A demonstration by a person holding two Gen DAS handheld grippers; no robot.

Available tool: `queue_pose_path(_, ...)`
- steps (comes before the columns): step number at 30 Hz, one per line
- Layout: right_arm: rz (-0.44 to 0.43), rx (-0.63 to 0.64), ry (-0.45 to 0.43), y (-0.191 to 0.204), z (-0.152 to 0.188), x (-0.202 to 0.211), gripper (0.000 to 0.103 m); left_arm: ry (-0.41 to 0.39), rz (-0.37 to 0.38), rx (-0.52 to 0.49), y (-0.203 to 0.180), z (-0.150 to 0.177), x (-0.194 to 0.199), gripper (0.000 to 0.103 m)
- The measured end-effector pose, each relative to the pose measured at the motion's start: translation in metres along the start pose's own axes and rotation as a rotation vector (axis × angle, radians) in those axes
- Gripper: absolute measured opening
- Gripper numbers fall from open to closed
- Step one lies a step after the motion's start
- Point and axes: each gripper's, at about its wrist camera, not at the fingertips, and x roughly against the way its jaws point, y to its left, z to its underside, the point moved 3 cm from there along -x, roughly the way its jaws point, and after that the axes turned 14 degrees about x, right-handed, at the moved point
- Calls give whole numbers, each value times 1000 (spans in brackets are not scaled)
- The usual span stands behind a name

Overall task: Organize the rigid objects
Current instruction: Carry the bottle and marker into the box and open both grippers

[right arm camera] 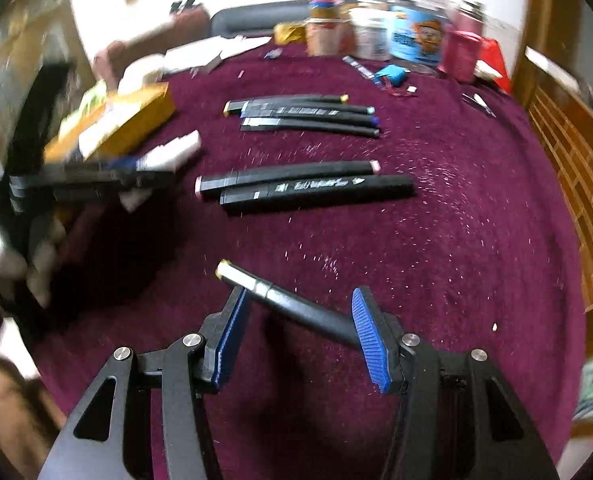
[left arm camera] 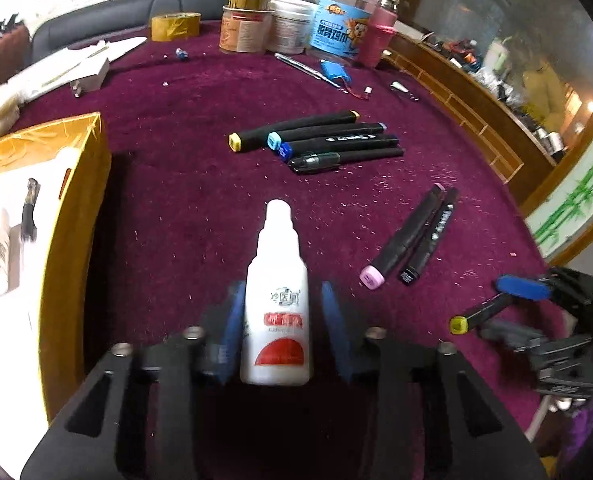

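My left gripper [left arm camera: 278,308] is shut on a white plastic bottle [left arm camera: 277,312] with a red label, held upright above the purple cloth. It also shows in the right wrist view [right arm camera: 168,156], at the left beside the yellow box [right arm camera: 132,120]. My right gripper [right arm camera: 300,320] is open, with a black marker with a yellow-green cap [right arm camera: 284,300] lying slantwise between its blue pads [right arm camera: 370,340]. In the left wrist view that marker [left arm camera: 480,314] and the right gripper [left arm camera: 508,308] sit at the right. A row of black markers [left arm camera: 316,138] lies mid-table, and a pink-capped pair [left arm camera: 410,236] lies nearer.
A yellow open box [left arm camera: 76,208] with white items stands at the left. Jars, tape rolls and a pink bottle [left arm camera: 378,32] stand along the back. A blue battery pack [left arm camera: 334,70] and a metal tool lie near them. A wooden ledge [left arm camera: 476,120] borders the right.
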Motion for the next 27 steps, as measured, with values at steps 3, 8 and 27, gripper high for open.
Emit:
queue_pose_path(3,48,94,43,12,2,-6,46,15,43,4,5,2,4,27)
queue_pose_path(8,-26,-20,46,5,2,-8,17,29,93,43,14,3,7,27)
queue_pose_path(27,-404,-300,-199,23,-31,4,13,-85,285,187,53,9,84,27)
